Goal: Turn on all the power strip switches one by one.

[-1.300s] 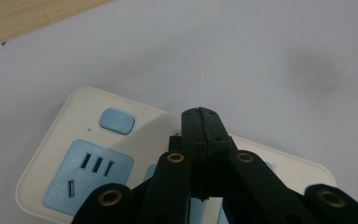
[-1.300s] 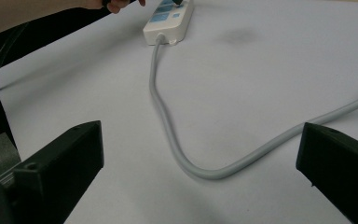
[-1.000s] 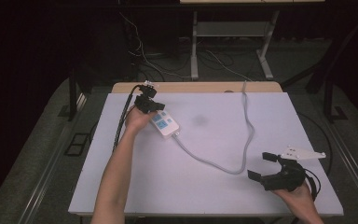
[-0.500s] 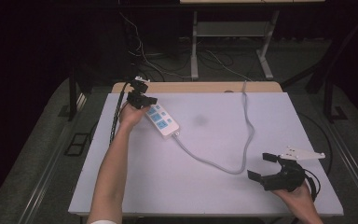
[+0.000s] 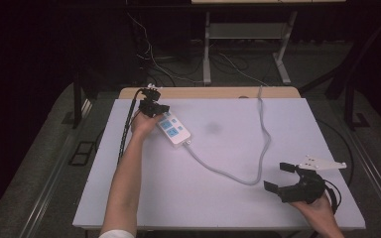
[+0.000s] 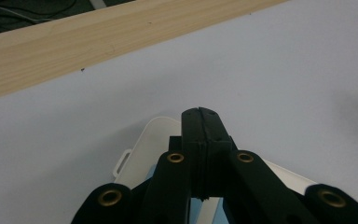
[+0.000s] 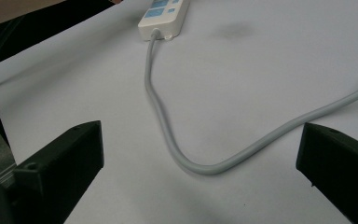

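1. From the high view, the white power strip [image 5: 174,130] lies slantwise on the far left part of the bench [image 5: 218,198], with its grey cord [image 5: 228,174] running from its near end, looping toward the near right and then climbing to the bench's far edge.
2. The left tongs [image 5: 155,107] sit over the far end of the strip, with the person's left hand [image 5: 143,122] just behind them and a black cable trailing off toward the bench's left side.
3. The left gripper view adds what the high view is too small to settle: the two black jaws are pressed flat together with nothing between them, their tip [image 6: 200,114] poised above the strip's rounded white far end [image 6: 142,144]. Whether the tip touches the strip cannot be told.
4. That same view shows a pale wooden strip [image 6: 74,42] along the bench's far edge.
5. The right tongs [image 5: 284,176] rest near the bench's near right corner, jaws spread wide and holding nothing, well apart from the power strip.
6. The right gripper view looks out between those two wide jaws and shows the loop of cord [image 7: 200,165] lying on the bench between them, untouched, with the strip's near end [image 7: 164,18] farther off.
7. A faint dark smudge [image 5: 212,129] marks the bench just right of the strip.
8. Beyond the bench, a metal frame [image 5: 248,44] and loose cables lie on the dark floor.
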